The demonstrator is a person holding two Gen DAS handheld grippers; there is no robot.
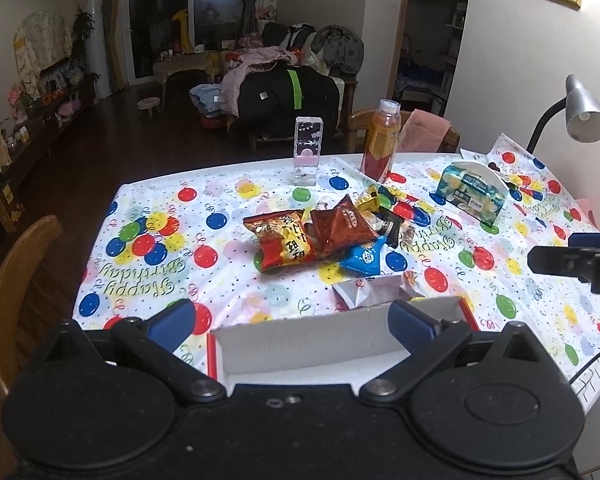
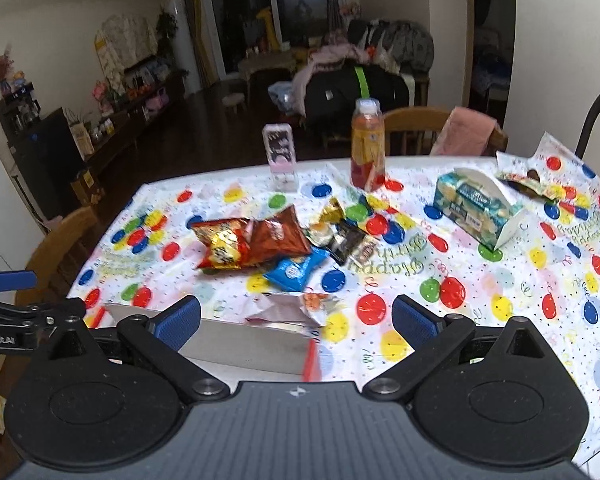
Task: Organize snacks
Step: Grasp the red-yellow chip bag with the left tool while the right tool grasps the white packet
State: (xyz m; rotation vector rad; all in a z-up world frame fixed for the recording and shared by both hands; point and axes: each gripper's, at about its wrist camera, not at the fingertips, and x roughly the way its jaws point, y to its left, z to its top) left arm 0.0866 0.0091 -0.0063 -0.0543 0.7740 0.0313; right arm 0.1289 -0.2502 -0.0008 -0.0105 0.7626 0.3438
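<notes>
A heap of snack packets lies mid-table: a red-and-yellow bag (image 1: 281, 245) (image 2: 223, 245), a dark red bag (image 1: 342, 224) (image 2: 278, 236), a blue packet (image 1: 363, 258) (image 2: 296, 270) and small dark and gold packets (image 1: 388, 216) (image 2: 346, 236). A pale crumpled packet (image 1: 374, 290) (image 2: 296, 308) rests by the far wall of a white box with red edges (image 1: 300, 336) (image 2: 252, 344). My left gripper (image 1: 292, 318) is open above the box. My right gripper (image 2: 296, 320) is open over the box's right end. Neither holds anything.
A balloon-print cloth (image 1: 160, 240) covers the table. At the back stand a clear case (image 1: 309, 150) (image 2: 281, 158) and an orange drink bottle (image 1: 382, 140) (image 2: 367, 144). A tissue box (image 1: 472, 192) (image 2: 476, 208) sits right, with a lamp (image 1: 584, 112) behind. Wooden chairs (image 1: 16, 280) flank the table.
</notes>
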